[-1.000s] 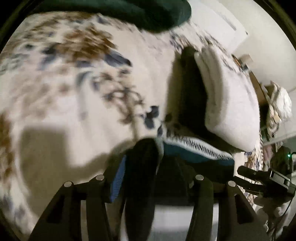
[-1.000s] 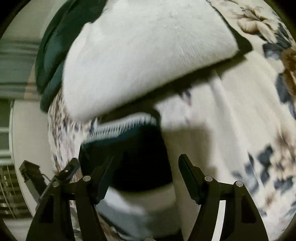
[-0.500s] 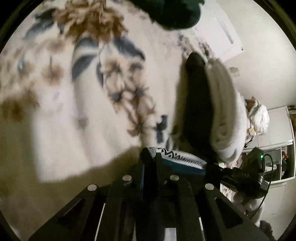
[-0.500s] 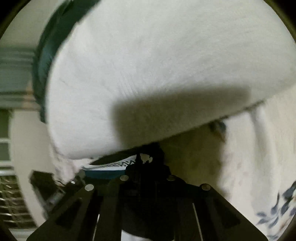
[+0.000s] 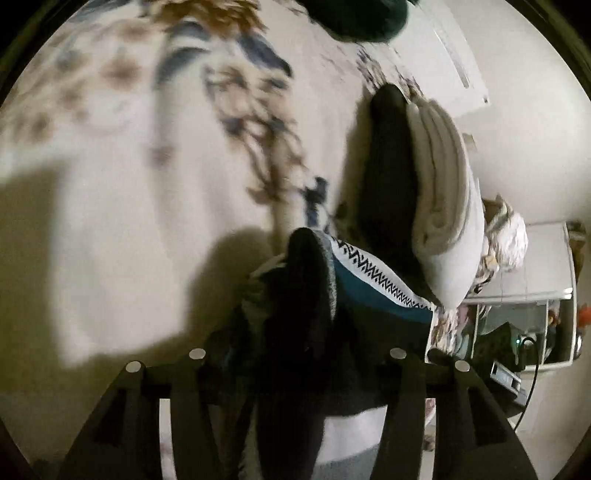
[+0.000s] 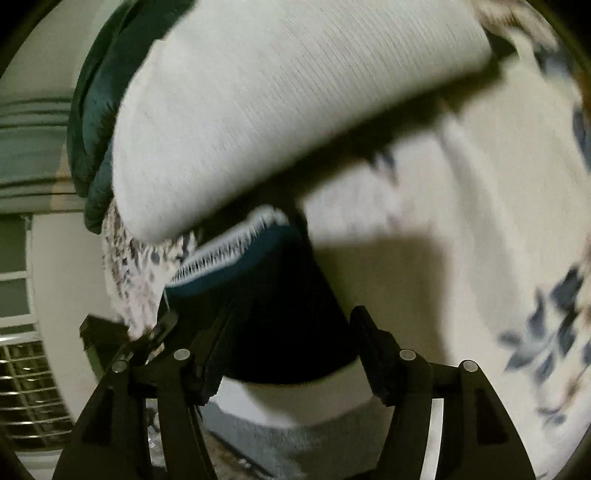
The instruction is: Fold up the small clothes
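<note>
Left wrist view: the left gripper (image 5: pixel 295 354) is seen with its jaws spread wide, and a dark sock with a teal band, a white zigzag stripe and a grey-and-white lower part (image 5: pixel 373 295) is draped between them; whether the cloth is pinched by either finger cannot be told, since the inner faces are hidden by the fabric. A black fold with a grey edge (image 5: pixel 310 280) is raised upright in the middle of the gap. The sock is laid on a cream bedspread printed with blue and brown flowers (image 5: pixel 147 184), close to its side edge. Just beyond the sock, a folded white ribbed garment (image 5: pixel 447 206) is stacked on a folded black garment (image 5: pixel 388 166). A dark green cloth (image 5: pixel 362 18) is seen at the far end of the bedspread.

In the right wrist view, the right gripper (image 6: pixel 284 354) is likewise held wide open, and the sock (image 6: pixel 266 295) is lying between its fingers, with the right finger (image 6: pixel 373 347) apart from the cloth; contact at the left finger cannot be judged. The white garment (image 6: pixel 288 110) is seen just past the sock, with the green cloth (image 6: pixel 96 122) beside it, all on the bedspread (image 6: pixel 461 221).
</note>
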